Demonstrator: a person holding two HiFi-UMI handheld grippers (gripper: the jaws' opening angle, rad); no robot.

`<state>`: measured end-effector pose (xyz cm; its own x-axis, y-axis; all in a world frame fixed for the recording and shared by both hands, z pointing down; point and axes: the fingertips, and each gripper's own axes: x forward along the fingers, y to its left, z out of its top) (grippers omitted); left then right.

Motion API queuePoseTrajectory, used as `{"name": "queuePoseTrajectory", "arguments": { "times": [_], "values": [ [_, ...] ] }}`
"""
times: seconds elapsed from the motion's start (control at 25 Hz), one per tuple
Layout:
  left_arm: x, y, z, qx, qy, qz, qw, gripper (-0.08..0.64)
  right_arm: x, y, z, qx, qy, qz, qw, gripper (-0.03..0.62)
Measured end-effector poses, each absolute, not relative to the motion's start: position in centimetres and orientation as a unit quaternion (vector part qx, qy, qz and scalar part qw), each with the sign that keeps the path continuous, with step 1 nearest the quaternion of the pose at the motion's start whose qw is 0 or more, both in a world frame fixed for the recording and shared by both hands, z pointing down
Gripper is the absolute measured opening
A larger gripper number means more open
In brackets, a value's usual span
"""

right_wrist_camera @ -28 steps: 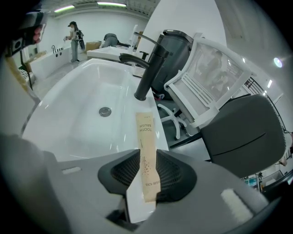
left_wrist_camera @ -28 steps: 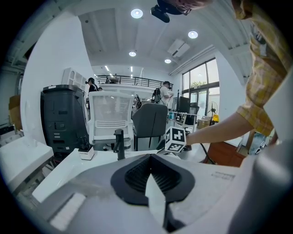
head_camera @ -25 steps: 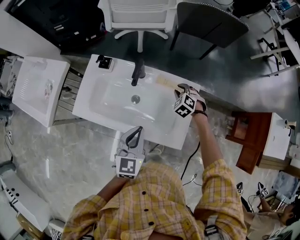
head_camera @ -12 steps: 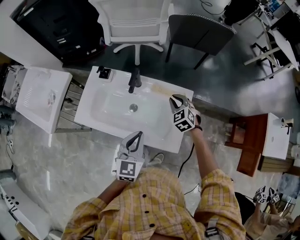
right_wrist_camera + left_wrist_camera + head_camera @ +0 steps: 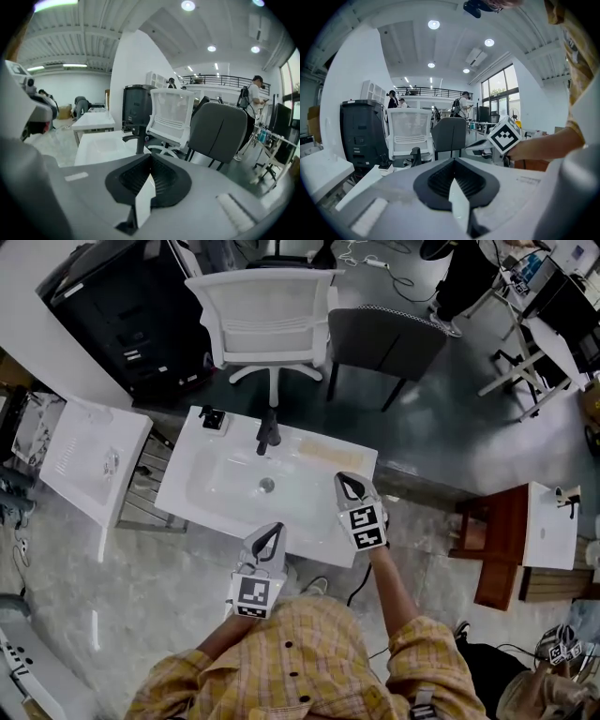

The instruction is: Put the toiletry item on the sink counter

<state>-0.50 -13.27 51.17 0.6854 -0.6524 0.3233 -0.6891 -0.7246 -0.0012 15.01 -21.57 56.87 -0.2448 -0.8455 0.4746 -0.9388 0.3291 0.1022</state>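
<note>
**A:** Where is the toiletry item sitting right now?

**B:** A pale, flat, oblong toiletry item [image 5: 324, 448] is lying on the far right part of the white ceramic sink counter [image 5: 307, 519], just right of the black faucet [image 5: 267, 432]. It is showing only faintly from the head view, so I am not guessing what kind of item it is.

**A:** Is either gripper holding it?

**B:** No. The right gripper [image 5: 346, 480] is hovering over the counter's right side, nearer than the item and apart from it. In the right gripper view its jaws are pressing together with nothing between them. The left gripper [image 5: 277, 527] is hanging at the counter's near edge, and its jaws are likewise together and empty.

**A:** So how far along are we?

**B:** I am judging the placing as done, since the item is resting on the counter with nothing gripping it. Little seems to be left beyond taking both grippers clear. The small black square object [image 5: 213, 418] at the far left corner is playing no part.
</note>
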Motion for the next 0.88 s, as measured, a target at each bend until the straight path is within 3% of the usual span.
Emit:
{"name": "queuePoseTrajectory", "arguments": {
  "times": [0.28,0.88],
  "values": [
    [-0.5,-14.0,49.6,0.918,-0.369,0.137,0.047,0.000,15.3,-19.6,53.8,0.610,-0.770,0.118,0.145,0.002],
    [0.6,-14.4,48.0,0.922,-0.368,0.112,0.043,0.000,13.3,-14.6,49.7,0.639,-0.757,0.122,0.058,0.002]
  ]
}}
